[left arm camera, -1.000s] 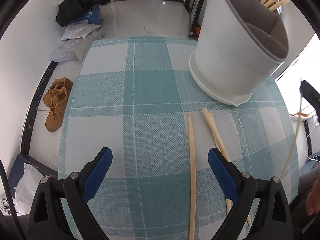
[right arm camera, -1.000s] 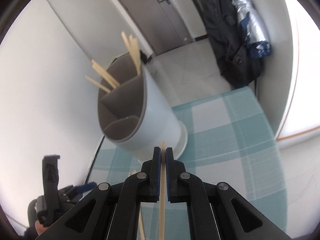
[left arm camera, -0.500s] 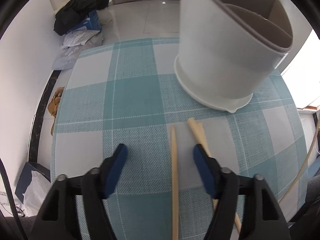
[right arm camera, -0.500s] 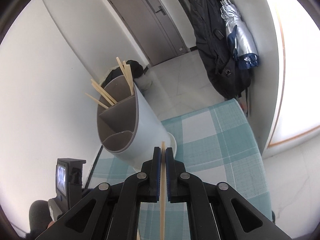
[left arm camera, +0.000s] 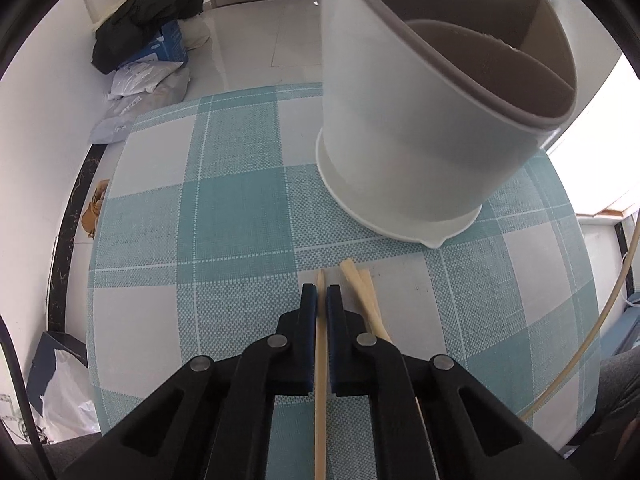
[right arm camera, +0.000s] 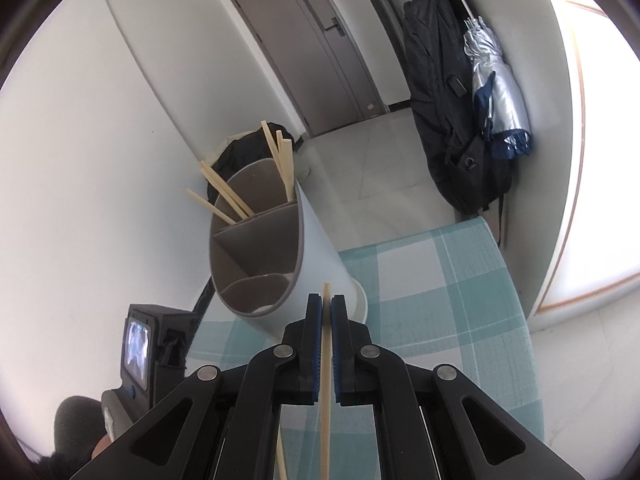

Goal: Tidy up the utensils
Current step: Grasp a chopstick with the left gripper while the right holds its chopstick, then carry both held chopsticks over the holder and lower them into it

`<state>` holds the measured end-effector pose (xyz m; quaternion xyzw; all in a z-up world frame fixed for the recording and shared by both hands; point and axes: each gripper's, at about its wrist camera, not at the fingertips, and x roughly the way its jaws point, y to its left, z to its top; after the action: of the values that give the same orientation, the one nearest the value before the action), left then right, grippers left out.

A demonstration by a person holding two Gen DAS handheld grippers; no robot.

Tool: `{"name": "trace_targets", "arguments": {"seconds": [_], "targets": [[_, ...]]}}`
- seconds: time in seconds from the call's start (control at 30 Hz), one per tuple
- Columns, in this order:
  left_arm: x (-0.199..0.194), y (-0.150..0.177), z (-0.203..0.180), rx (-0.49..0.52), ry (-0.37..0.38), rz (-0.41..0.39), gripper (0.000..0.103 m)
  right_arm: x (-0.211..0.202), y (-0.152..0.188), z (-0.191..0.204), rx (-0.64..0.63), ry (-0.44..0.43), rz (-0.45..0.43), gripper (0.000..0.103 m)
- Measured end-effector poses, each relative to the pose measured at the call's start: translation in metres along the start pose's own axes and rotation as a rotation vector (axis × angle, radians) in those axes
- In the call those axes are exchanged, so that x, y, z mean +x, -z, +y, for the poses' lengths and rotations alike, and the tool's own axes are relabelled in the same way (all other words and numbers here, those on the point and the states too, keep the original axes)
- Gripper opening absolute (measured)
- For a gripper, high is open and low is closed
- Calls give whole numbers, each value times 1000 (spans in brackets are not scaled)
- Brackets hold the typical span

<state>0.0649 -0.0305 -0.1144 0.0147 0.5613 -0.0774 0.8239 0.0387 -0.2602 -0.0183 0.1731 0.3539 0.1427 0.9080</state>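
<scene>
Since a second ago, your left hand-held gripper (left arm camera: 322,294) has gone from wide apart to clamped on a chopstick (left arm camera: 320,392) that is lying on the table (left arm camera: 236,216), and it has come closer to the utensil holder (left arm camera: 404,148). Your right hand-held gripper (right arm camera: 327,306) is keeping its jaws clamped on a second chopstick (right arm camera: 326,380), raised above the table and pointing toward the holder's open compartments. You are in the middle of the picking step: both hands are loaded, and two more chopsticks (left arm camera: 366,300) are lying just beside the left one. Next, you are likely lifting the left chopstick clear without dragging its neighbours, then tilting either stick upright over the far compartment, where several chopsticks (right arm camera: 280,160) are already standing. No brand, label or writing is readable on the holder or sticks.
</scene>
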Motion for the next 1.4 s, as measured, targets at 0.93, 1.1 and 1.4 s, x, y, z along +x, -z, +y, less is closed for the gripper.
{"name": "trace_targets", "arguments": {"seconds": [0.93, 1.1, 1.4], "targets": [[-141, 24, -4, -21, 201, -418, 1, -47, 28, 66, -281, -39, -156, 4], [-154, 25, -6, 12, 199, -430, 1, -53, 33, 70, -288, -36, -176, 3], [-163, 28, -6, 55, 193, -428, 1, -53, 31, 76, -273, -36, -188, 3]]}}
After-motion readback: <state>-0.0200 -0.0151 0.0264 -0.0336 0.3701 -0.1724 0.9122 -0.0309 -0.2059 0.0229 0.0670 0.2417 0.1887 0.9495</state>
